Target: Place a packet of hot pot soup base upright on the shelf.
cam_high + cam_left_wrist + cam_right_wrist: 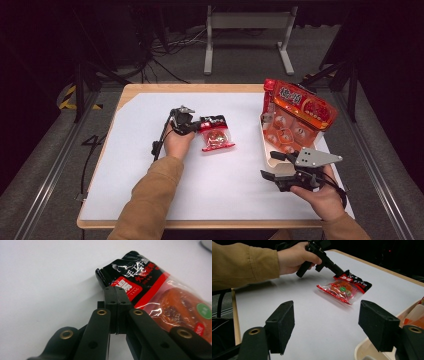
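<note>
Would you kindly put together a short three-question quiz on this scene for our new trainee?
1. True or false: the left tongs are shut on the black top edge of the snack packet.
2. Multiple choice: the right tongs are (A) shut on the packet, (B) open, beside the tray with nothing between them, (C) shut on the tray rim.
3. Short answer: what leans upright in the tray at the table's far right?

Key
1. True: in the left gripper view the jaws meet on the packet's black end.
2. B: in the right gripper view the jaws stand wide apart.
3. A large red-and-orange multipack bag.
</note>
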The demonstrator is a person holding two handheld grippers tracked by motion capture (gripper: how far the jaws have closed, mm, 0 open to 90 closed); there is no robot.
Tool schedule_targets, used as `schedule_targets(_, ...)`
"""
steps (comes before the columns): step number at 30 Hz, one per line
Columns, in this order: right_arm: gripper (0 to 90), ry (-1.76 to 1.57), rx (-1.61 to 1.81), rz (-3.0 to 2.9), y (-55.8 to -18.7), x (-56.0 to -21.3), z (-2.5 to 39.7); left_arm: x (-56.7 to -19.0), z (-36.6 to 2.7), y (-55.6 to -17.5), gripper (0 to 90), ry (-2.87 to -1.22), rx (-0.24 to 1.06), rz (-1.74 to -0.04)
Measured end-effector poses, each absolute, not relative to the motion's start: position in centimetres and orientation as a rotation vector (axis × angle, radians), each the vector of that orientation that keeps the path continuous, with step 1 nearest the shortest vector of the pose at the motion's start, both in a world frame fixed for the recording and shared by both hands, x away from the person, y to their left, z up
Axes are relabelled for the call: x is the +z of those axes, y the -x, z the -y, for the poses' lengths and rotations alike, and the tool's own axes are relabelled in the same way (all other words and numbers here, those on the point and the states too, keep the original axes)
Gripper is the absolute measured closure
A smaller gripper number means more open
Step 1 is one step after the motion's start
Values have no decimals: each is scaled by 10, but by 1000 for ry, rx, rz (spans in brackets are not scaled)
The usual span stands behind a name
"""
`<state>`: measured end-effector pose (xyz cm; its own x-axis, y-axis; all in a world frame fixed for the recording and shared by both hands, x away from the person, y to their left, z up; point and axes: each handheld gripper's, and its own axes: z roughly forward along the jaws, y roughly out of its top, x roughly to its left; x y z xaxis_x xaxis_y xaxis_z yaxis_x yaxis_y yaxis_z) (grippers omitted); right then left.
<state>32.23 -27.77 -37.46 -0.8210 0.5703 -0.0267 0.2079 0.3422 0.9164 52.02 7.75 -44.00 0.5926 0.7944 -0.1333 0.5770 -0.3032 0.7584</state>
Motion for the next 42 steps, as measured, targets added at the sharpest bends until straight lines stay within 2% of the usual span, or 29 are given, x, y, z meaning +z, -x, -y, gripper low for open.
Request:
schedule_targets(15,310,-699,1476,-2269,-326,-375,276,-402,-85,-495,900,-1890,301,-951)
schedule_targets(27,317,-719,1506,-2255,-330,-373,275,-373,-82,-456,900,-1816,299,-793)
schedule_targets(31,320,-730,1518,-2260,-335,-374,273,-368,-76,-446,900,-1839,294,-727)
schedule_targets(42,319,-736,1549,-2245,-347,-372,267,-370,-71,-442,900,-1867,261,-674)
